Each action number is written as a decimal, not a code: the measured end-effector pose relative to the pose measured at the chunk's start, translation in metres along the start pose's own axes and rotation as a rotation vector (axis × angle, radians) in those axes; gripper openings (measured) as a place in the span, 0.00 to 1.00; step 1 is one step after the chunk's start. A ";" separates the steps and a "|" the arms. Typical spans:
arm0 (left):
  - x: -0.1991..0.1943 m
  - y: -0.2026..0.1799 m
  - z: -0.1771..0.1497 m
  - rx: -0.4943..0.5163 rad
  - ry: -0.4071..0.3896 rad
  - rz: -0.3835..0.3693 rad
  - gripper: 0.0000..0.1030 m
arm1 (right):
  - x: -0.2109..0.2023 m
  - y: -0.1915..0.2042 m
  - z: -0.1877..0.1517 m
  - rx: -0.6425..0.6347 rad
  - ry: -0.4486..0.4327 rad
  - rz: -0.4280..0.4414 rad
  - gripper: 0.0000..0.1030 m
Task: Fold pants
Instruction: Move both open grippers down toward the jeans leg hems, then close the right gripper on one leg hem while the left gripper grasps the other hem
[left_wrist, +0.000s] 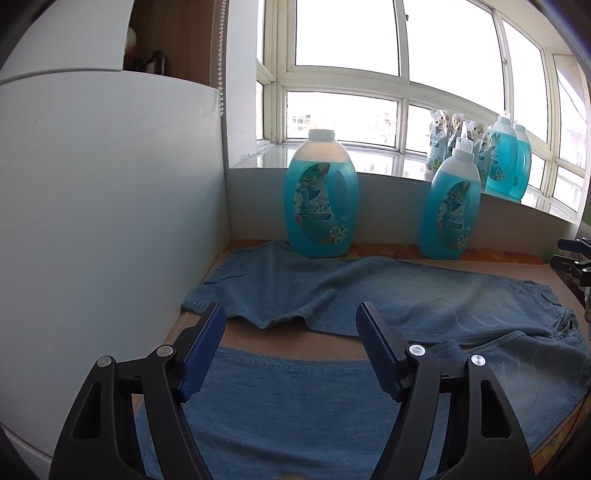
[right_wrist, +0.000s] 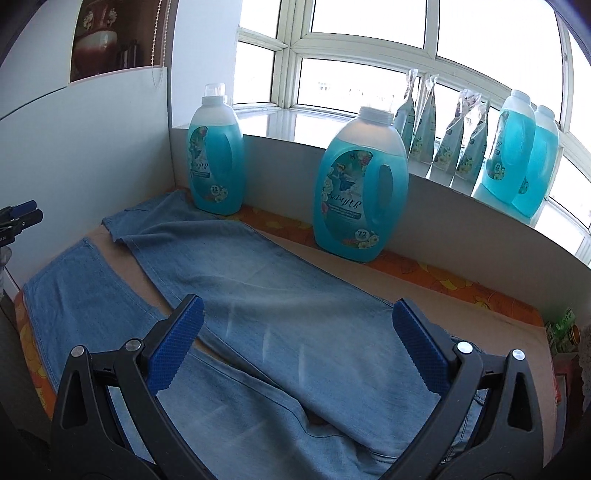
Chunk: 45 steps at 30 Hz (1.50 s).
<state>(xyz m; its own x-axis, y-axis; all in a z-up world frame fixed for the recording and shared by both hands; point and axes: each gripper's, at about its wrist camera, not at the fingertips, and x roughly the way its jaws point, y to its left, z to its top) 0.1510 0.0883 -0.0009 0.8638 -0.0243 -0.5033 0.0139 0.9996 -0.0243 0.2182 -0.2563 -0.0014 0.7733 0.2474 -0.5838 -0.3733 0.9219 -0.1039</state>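
We see a table (right_wrist: 480, 295) covered by an orange flowered cloth, boxed in by a pale wall (left_wrist: 110, 203) at nine o'clock and a low grey ledge along twelve, with a many-paned window (left_wrist: 351, 74) glaring white above the sill. The pants (right_wrist: 277, 295), pale blue denim, lie flat on the table with both legs stretched out and a strip of bare surface between them; in the right view the hems sit toward ten o'clock. Two bottles (right_wrist: 364, 184) stand on the table against the ledge, each about three-quarters full of blue liquid, white-capped; the one at eleven o'clock touches or nearly touches a hem. More blue bottles (right_wrist: 524, 155) and a row of pouches (right_wrist: 443, 136) stand on the sill at one to two o'clock. Our left gripper (left_wrist: 291, 321) has its jaws spread above the near leg with nothing between them. Our right gripper (right_wrist: 295, 317) is spread wide over the pants, pinching nothing.
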 end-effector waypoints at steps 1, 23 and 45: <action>0.005 0.000 0.005 -0.001 0.006 -0.008 0.70 | 0.009 -0.005 0.007 0.011 0.010 0.011 1.00; 0.199 -0.010 0.018 0.033 0.301 -0.047 0.45 | 0.251 -0.013 0.039 -0.121 0.269 0.072 0.86; 0.267 0.014 -0.011 0.003 0.403 -0.018 0.43 | 0.323 0.003 0.036 -0.129 0.327 0.258 0.39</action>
<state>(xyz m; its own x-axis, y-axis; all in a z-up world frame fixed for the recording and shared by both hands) 0.3762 0.0956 -0.1455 0.5970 -0.0448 -0.8010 0.0295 0.9990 -0.0339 0.4851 -0.1634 -0.1616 0.4506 0.3380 -0.8262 -0.6098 0.7925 -0.0084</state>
